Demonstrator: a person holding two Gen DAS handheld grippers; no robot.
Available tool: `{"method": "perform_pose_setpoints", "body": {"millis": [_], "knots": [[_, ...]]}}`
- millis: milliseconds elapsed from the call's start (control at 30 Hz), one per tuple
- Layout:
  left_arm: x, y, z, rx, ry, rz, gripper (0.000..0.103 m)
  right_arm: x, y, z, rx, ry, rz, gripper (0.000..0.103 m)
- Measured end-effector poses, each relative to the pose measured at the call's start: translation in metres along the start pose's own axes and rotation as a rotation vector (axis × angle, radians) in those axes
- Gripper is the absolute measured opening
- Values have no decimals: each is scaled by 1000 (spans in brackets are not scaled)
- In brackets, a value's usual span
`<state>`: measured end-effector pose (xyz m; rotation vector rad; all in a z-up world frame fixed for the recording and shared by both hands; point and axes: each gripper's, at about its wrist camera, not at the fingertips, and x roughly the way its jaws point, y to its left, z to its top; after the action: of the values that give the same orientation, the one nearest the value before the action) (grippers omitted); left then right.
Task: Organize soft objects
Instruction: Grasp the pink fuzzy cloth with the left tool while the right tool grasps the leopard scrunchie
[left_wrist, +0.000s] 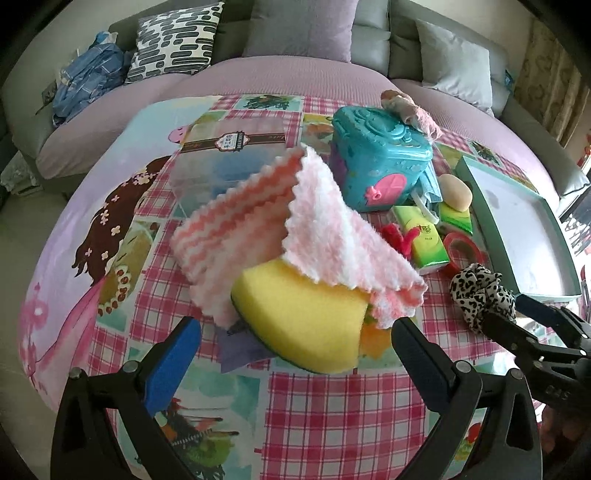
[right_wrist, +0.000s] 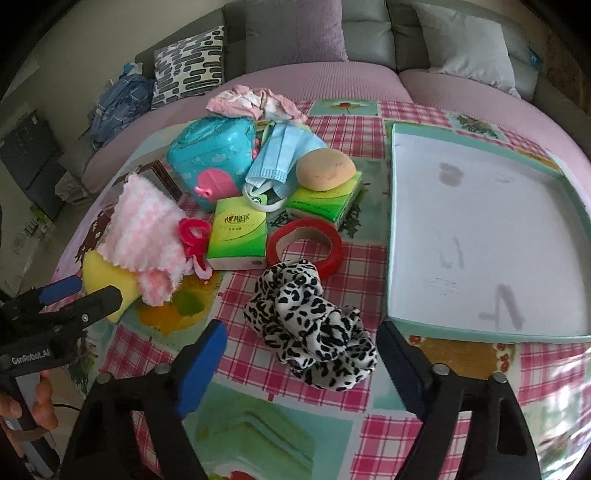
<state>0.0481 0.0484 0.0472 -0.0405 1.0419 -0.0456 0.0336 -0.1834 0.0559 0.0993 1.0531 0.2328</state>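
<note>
Tray bare; nothing sorted into it yet, so task judged barely begun. All soft items sit in the clutter on the checked tablecloth: leopard scrunchie, yellow sponge under a pink cloth, face mask, tissue packs. Right gripper spread, straddling the scrunchie, pads not touching it. Left gripper spread around the sponge, no contact visible. Something purple lies under the sponge, unidentifiable; pink fabric behind the teal toy case unclear.

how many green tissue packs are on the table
2. One tissue pack lies beside the red tape ring; the other sits under the round sponge. More may be hidden.
</note>
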Motion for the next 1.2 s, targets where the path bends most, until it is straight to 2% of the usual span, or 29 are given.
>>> {"method": "perform_pose_setpoints", "body": {"millis": [67,233,600,833,1067,1133,1200], "knots": [[0,0,0,-3,0,-1,103,3,0,1,1,6,0,79],[-3,3,2,-7,-11,-2,103,7,-1,3,7,13,-1,64],[-14,8,17,-21,-38,-8,103,13,-1,9,4,33,17,41],[-14,5,40,-32,-51,-10,103,15,-2,13,5,40,24,32],[1,-5,65,-80,-39,-28,103,9,-5,24,0,18,21,29],[6,-7,69,-97,-33,-29,98,7,-7,25,4,15,20,29],[13,-9,74,-115,-19,-27,89,6,-10,26,10,11,21,29]]}}
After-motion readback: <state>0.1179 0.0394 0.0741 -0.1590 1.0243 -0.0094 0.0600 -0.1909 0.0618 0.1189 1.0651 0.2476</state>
